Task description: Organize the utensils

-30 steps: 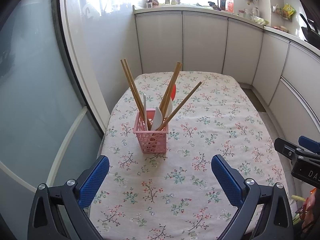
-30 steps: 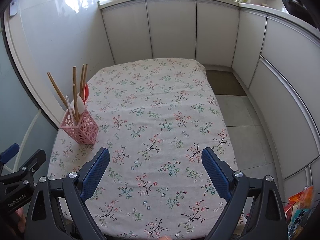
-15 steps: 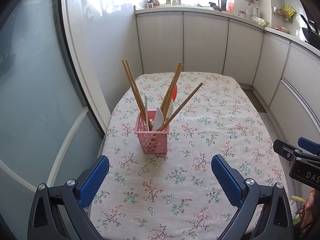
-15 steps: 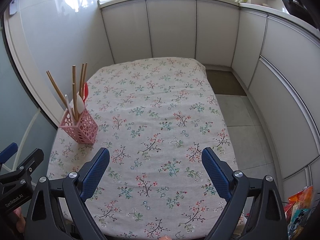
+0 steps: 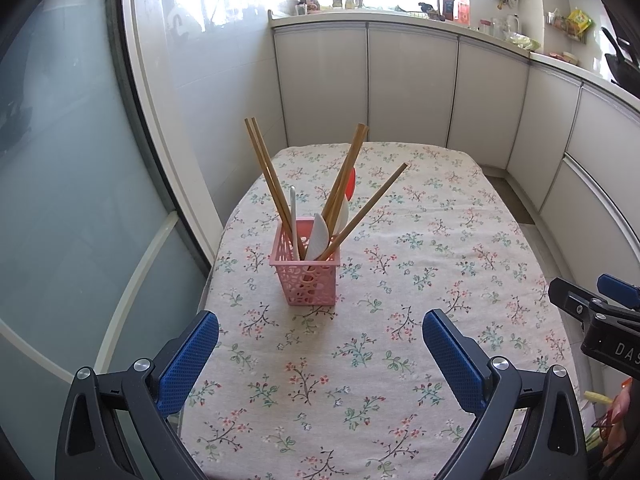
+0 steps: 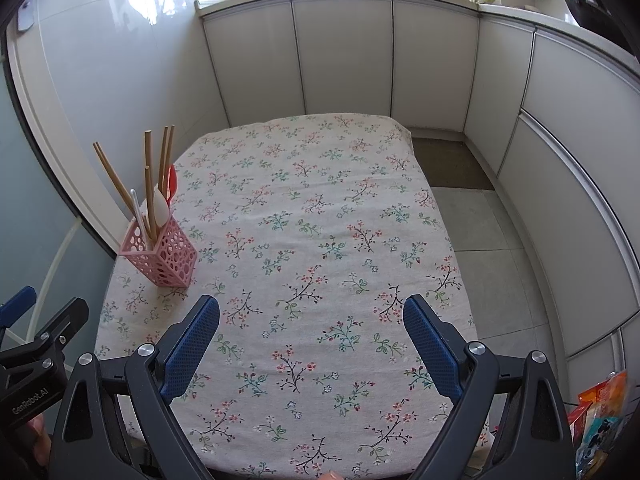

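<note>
A pink perforated utensil basket (image 5: 307,277) (image 6: 163,254) stands upright on the left side of the floral tablecloth (image 5: 420,264) (image 6: 320,240). Several wooden chopsticks (image 5: 270,180) (image 6: 149,176), white spoons (image 5: 318,236) (image 6: 161,208) and a red spoon (image 5: 350,184) (image 6: 172,184) stick out of it. My left gripper (image 5: 320,344) is open over the near table edge, short of the basket, with nothing between its fingers. Over the near edge further right, my right gripper (image 6: 312,336) is open and empty too. The other gripper shows at each view's edge.
White cabinets (image 5: 400,88) (image 6: 344,56) wrap the far and right sides, with a cluttered counter (image 5: 400,12) above. A frosted glass door (image 5: 72,160) runs along the left. Tiled floor (image 6: 480,220) lies right of the table. Snack packets (image 6: 600,412) sit at the bottom right.
Both grippers have drifted slightly back and the views have shifted a little. The basket and utensils have not moved, and both grippers remain open.
</note>
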Available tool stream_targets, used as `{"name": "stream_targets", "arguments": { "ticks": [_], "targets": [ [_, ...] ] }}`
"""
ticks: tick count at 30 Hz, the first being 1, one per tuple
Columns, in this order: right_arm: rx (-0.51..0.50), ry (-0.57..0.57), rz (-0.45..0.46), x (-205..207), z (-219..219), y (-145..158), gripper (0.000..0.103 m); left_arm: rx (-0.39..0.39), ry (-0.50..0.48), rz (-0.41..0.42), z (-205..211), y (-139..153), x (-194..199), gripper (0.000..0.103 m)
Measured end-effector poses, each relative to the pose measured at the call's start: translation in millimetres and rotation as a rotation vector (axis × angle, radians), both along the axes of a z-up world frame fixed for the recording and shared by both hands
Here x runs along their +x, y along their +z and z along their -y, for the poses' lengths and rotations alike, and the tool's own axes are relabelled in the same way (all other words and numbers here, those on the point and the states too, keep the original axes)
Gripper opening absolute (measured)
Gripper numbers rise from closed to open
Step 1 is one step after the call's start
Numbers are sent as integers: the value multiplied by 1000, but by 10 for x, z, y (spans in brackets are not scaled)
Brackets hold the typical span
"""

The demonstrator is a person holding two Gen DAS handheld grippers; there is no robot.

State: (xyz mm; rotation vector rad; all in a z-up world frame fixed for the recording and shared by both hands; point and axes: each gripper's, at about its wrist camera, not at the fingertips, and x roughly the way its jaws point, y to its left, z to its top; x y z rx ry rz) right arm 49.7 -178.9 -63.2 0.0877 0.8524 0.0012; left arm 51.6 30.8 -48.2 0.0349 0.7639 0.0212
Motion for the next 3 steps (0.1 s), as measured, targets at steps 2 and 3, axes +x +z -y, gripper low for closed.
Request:
{"name": "stream_targets", "arguments": {
  "ticks": [2, 3],
  "targets": [
    [0, 0, 0, -2, -1, 1, 95, 3, 4, -4, -6, -10, 3, 103],
    [0, 0, -1, -3, 1, -1, 95, -2, 2, -6, -16, -14, 8, 103]
  ]
}}
